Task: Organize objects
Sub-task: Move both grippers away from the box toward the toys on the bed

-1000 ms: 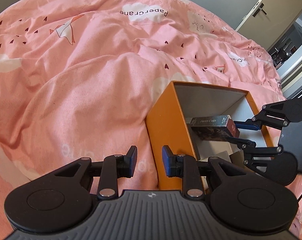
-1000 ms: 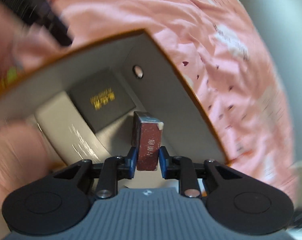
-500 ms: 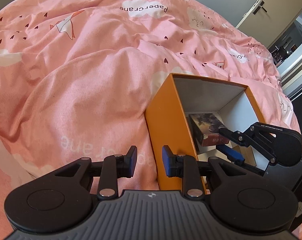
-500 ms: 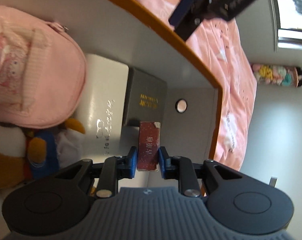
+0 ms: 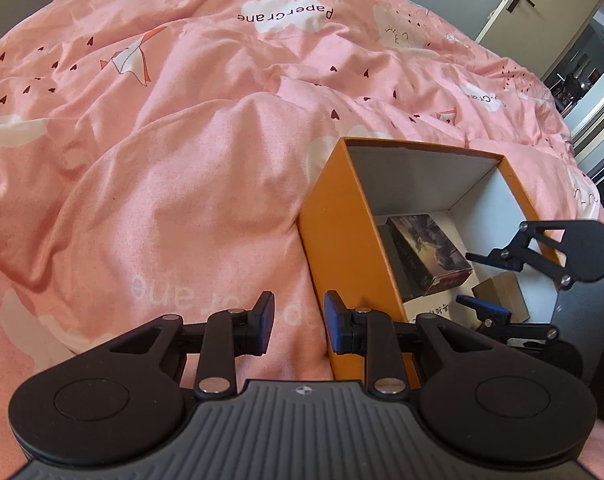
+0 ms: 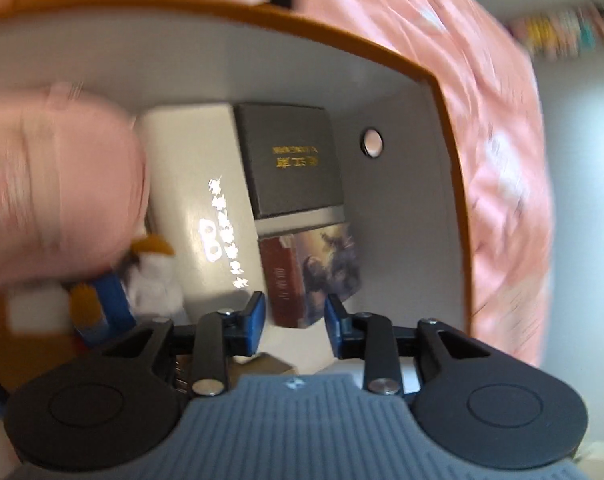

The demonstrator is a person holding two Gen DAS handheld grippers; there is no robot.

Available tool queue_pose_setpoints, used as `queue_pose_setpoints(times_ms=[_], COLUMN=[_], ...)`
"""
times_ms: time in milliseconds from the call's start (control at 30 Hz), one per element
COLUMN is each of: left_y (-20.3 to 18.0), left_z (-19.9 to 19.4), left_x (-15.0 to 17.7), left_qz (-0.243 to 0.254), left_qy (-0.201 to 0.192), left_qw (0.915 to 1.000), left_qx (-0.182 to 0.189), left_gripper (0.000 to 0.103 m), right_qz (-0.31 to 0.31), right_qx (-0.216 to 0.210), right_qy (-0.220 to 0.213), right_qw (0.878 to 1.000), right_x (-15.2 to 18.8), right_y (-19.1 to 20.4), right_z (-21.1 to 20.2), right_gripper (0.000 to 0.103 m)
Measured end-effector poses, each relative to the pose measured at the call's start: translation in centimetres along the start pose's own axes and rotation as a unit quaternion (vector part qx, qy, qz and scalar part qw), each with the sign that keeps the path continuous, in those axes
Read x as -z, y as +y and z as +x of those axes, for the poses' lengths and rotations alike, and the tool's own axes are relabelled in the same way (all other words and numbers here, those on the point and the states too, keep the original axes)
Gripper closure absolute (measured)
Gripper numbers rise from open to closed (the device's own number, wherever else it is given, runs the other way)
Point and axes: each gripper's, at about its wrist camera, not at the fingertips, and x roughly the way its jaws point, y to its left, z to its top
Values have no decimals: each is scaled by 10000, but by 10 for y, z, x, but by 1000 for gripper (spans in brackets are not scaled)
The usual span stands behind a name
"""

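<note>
An orange box (image 5: 342, 232) with a white inside stands open on the pink bedspread (image 5: 162, 160). A red and dark picture card box (image 5: 426, 252) lies inside it; in the right wrist view the card box (image 6: 314, 276) rests free just beyond my fingers. My right gripper (image 6: 295, 320) is open above the orange box (image 6: 448, 120), and shows in the left wrist view (image 5: 486, 280). My left gripper (image 5: 298, 322) is open and empty, beside the box's left wall.
Inside the box lie a dark grey box with gold lettering (image 6: 292, 168), a white box (image 6: 198, 200), a pink pouch (image 6: 58, 184) and a plush toy (image 6: 150, 276). A door (image 5: 542, 4) stands at the far right.
My right gripper has opened and let go of the red card box, which now lies inside the orange box. The gripper has drawn back a little. My left gripper has hardly moved.
</note>
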Motion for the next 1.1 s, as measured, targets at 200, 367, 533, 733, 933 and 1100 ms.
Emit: queue_pose_setpoints(times_ms=[200,367,533,733,933,1100], left_y=[5,12,19,27,26,26], left_z=[3,5,4,3,-3,-14], left_x=[2,5,6,7,12,20], left_qz=[26,-45,-109,-181,-58,92], left_qy=[102,202,228,270,364,464], left_qw=[9999,9997,9995,9992,9991,9987], left_qx=[-90,-134,-192,-250,-232,-163], left_gripper=[73,73,73,73,73,73], right_qz=[2633,3459,3323,3194,3171,3383], right_qx=[-1261,-1612,-1789,-1803,-1939,-1476], right_qy=[206,417,422,236,143,77], right_qw=[9562,9234,9251,9300,9283,9294], right_x=[10,20,20,23,11,2], right_y=[-54,-72,-86,-87,-89,-82], right_z=[1,15,35,39,46,25], right_gripper=[43,41,47,63,65,65])
